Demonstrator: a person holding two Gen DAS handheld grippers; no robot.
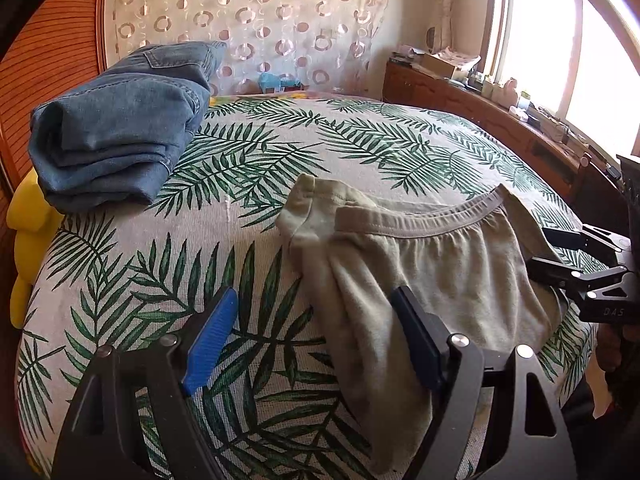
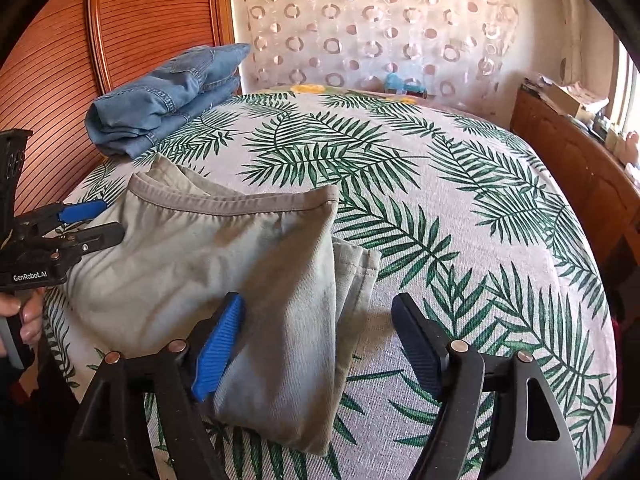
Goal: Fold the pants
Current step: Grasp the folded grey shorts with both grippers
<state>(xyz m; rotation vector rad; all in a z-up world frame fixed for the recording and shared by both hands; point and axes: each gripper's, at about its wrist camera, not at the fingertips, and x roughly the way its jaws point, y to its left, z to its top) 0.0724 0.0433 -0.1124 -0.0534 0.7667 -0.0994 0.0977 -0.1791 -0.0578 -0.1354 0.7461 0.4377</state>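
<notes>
Pants [image 1: 432, 272] of pale olive knit lie folded on the leaf-print bedspread [image 1: 360, 140], waistband [image 1: 420, 224] on the far side from both sets of fingers; several layers are stacked, with the leg ends showing past one edge.

Left gripper [image 1: 316, 336]: fingers apart, nothing clamped; the right-hand finger [image 1: 416, 340] stands over the near corner of the stack, the blue-padded finger [image 1: 212, 344] over bare bedspread beside it.

Right gripper [image 2: 320, 340]: fingers apart, nothing clamped; the blue-padded finger [image 2: 220, 348] stands over the near edge of the stack, the other finger [image 2: 416, 340] over bare bedspread beyond the leg ends.

Status: folding appears essentially complete (the stack is compact and both grippers are free of it); what may remain is squaring the offset leg ends or moving the stack, judged from its loose alignment.

Folded jeans [image 1: 120, 128] lie well beyond the fingers, at the far left of the bed, possibly the finished pile.
</notes>
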